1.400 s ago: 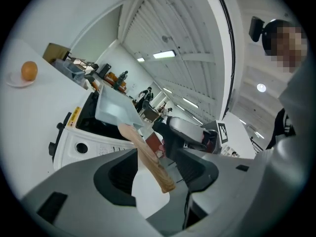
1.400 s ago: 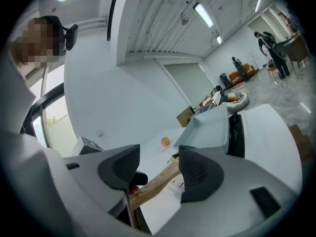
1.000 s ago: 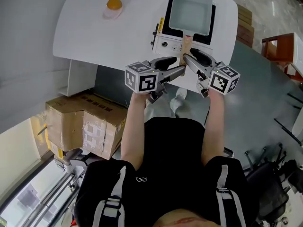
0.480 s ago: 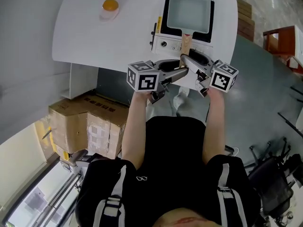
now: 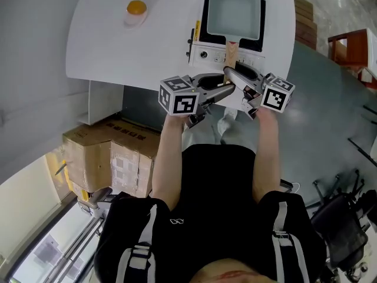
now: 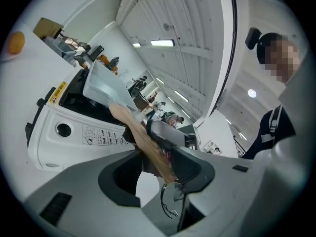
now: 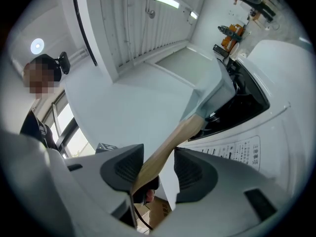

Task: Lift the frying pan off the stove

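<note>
Well, the frying pan (image 5: 234, 12) sits on the stove (image 5: 203, 50) at the far side of the white table (image 5: 118, 52), its wooden handle (image 5: 231, 53) poking out toward me past the stove's front. My left gripper (image 6: 155, 174) has the handle's end between its jaws, which stand spread: the wood lies against one pad, with a gap on the other side. My right gripper (image 7: 159, 168) straddles the same handle a little nearer the pan, jaws likewise apart, the wood leaning on one pad and not yet squeezed. I judge the pan to be stiff metal with its weight out front, so it will want to droop and twist about that slim handle. The smooth wood may slip, so I want a firm pinch from both grippers. By count: one pan, one handle, one stove with one round knob (image 6: 63, 129), two grippers, and one small dish (image 5: 133, 17) holding a single orange round thing, well apart from the stove.
</note>
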